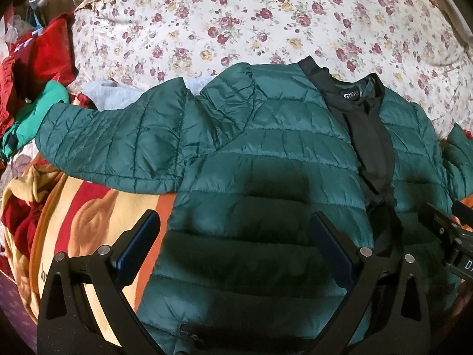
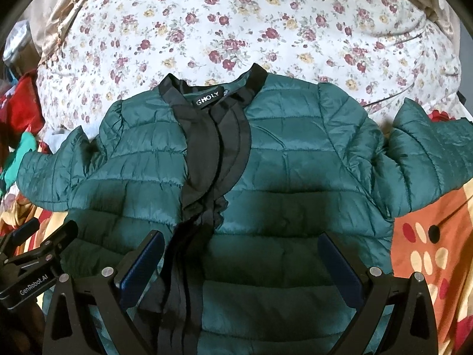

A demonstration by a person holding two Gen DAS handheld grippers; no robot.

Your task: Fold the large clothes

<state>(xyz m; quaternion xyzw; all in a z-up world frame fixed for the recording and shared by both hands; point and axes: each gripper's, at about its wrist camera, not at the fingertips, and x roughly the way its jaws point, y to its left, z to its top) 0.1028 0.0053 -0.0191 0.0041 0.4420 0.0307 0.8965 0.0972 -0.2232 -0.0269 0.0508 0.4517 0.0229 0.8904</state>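
Jacket: the dark green quilted puffer jacket [image 2: 295, 153] lies front-up, sleeves spread, across the floral bedsheet [image 2: 236, 14] and orange patterned blanket [image 2: 428, 236].
Grippers: your left gripper [image 1: 236, 242] and right gripper [image 2: 242, 260] hover over its lower front, jaws apart, holding nothing.
Risk: slick padded fabric may slip from a shallow pinch.
Snag: the loose black placket [image 2: 207, 136] could bunch in the fold.

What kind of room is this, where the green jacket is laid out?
Most likely a bedroom at home. The green quilted jacket lies spread on a bed with a floral sheet, an orange patterned blanket lies beneath it, and loose clothes are piled alongside.
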